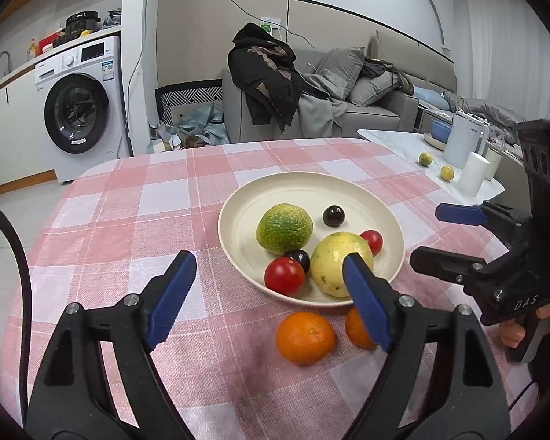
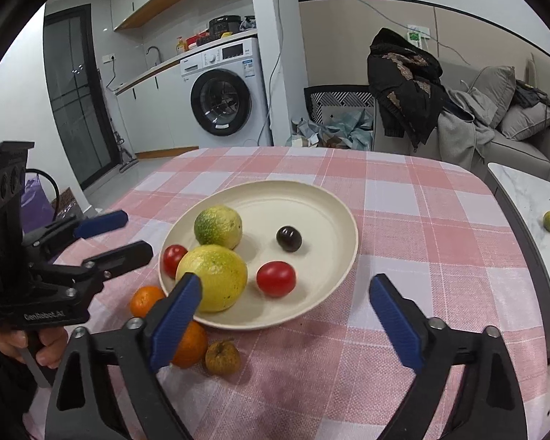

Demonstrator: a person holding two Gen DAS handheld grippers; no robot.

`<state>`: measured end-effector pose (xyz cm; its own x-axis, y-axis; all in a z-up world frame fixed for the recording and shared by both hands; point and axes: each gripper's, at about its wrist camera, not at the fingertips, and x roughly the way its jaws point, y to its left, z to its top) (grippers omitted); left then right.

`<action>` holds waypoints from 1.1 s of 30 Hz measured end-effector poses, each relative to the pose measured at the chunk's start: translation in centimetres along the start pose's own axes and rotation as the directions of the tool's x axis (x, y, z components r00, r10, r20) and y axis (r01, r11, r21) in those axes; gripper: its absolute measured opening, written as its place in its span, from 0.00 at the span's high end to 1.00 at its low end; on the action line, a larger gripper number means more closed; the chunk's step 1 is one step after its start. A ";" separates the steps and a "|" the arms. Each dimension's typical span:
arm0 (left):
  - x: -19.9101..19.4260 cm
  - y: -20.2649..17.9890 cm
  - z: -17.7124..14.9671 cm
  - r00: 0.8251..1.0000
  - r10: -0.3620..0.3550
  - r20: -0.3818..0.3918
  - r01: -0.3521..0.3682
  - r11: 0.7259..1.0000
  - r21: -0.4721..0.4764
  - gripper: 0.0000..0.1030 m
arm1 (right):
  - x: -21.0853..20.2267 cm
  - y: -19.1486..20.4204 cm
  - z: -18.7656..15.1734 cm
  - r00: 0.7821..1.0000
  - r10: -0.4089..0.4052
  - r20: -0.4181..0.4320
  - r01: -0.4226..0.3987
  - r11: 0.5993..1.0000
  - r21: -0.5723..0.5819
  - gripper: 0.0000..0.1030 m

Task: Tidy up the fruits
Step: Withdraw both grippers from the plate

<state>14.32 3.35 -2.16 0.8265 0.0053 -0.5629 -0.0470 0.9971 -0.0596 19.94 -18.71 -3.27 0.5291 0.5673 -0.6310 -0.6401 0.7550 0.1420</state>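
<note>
**Fruit on and beside the plate, both grippers empty**

The bench (image 1: 135, 198) wears a pink-and-white checked cloth and carries a cream plate (image 1: 348, 187) near its middle. On the plate lie a green citrus (image 1: 284, 228), a yellow citrus (image 1: 335, 256) nearer the cameras, two red tomatoes (image 1: 284, 276) (image 1: 372, 241) and two dark grapes (image 1: 333, 216) (image 1: 299, 258); one grape sits apart toward the far side, the other is wedged between the near tomato and the yellow citrus.

On the cloth just in front of the plate rim lie two oranges (image 1: 306, 337) (image 1: 357, 328), and in the right wrist view a small brownish fruit (image 2: 222, 357) rests beside one of them, close to the rim but off the plate.

The left hand-held gripper (image 1: 269, 293) hangs over the near edge of the plate with its blue pads spread wide and nothing between them. The right hand-held gripper (image 2: 286, 306) is likewise spread wide and empty, above the plate's near right side. Each gripper shows in the other's view, held by a hand (image 2: 36, 344).
</note>
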 end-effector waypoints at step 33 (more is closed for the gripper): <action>-9.6 -3.0 -6.2 0.999 -0.028 -0.025 0.028 0.999 0.022 0.01 | -4.9 3.2 -4.9 0.993 -0.006 -0.120 -0.006 0.995 -0.100 0.00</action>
<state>3.04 -0.17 -1.63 0.8134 -0.0243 -0.5811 -0.0110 0.9983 -0.0571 12.51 -20.69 -3.45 0.4624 0.5189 -0.7190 -0.6958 0.7149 0.0684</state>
